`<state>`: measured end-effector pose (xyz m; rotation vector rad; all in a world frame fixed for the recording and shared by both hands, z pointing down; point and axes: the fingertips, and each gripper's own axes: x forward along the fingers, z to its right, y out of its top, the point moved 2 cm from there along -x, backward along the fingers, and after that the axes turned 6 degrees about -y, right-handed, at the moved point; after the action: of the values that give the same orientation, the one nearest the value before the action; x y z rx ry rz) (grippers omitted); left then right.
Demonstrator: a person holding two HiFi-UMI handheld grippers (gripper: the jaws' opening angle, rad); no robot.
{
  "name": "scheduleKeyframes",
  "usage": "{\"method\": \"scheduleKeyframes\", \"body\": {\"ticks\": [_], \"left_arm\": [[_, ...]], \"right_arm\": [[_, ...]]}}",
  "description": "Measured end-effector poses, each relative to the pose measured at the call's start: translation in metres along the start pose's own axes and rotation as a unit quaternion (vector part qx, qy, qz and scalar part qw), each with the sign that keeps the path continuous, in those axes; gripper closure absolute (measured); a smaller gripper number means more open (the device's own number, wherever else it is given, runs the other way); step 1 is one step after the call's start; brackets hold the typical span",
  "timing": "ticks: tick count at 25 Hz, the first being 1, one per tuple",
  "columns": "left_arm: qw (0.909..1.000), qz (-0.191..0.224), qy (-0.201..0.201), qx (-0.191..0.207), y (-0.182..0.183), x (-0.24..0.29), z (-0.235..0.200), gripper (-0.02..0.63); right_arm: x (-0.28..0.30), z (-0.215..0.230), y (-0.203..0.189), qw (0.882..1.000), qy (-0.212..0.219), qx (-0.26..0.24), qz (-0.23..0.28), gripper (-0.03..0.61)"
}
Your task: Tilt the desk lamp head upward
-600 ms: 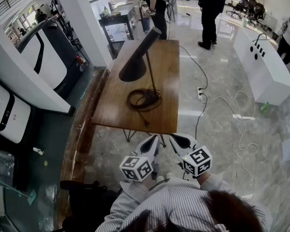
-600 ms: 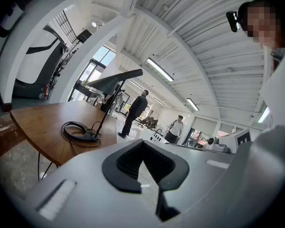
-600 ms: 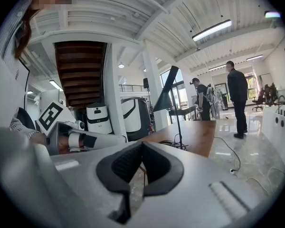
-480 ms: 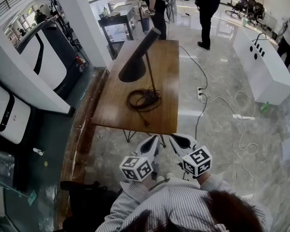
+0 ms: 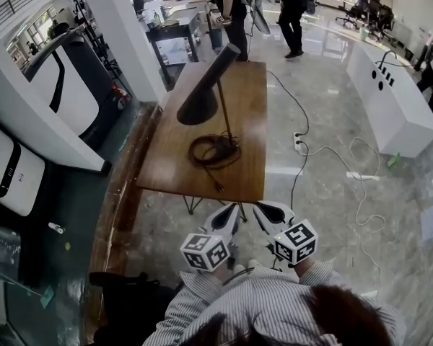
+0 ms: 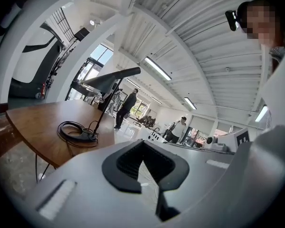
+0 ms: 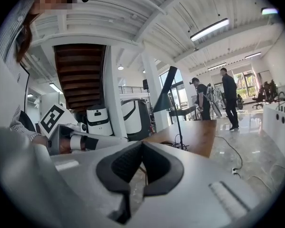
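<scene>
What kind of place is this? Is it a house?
Probably a big office lobby or showroom, not a house: shiny stone floor, long white counter, people standing about.

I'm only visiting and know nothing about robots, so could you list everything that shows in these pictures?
table: one, brown wood, middle of the floor.
desk lamp: one, black, on the table, cone head slanting down.
cord: one, black, coiled at the lamp's foot.
power strip: one, white, on the floor right of the table.
counter: one, white, far right.
people: at least three, standing in the background.
left gripper: one, white, shut and empty, short of the table's near edge.
right gripper: one, white, shut and empty, beside it.
</scene>
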<state>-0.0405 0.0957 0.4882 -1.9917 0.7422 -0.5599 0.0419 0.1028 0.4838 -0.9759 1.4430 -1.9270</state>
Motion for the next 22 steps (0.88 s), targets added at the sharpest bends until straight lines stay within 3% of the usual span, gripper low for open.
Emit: {"method": "scheduleKeyframes", "body": {"ticks": [5, 13, 22], "left_arm": [[1.0000, 0.002, -0.001, 0.000, 0.004, 0.006, -0.004, 0.609], [0.9994, 0.032, -0.008, -0.014, 0.012, 0.029, -0.004, 0.605], [0.9987, 0.049, 0.000, -0.016, 0.024, 0.049, -0.020, 0.552]], "right_arm": [[0.005, 0.008, 0.001, 1.000, -0.007, 0.000, -0.002, 0.575], [0.007, 0.030, 0.007, 1.000, 0.018, -0.009, 0.023, 0.575], [0.025, 0.057, 0.015, 0.998, 0.037, -0.035, 0.023, 0.574]]}}
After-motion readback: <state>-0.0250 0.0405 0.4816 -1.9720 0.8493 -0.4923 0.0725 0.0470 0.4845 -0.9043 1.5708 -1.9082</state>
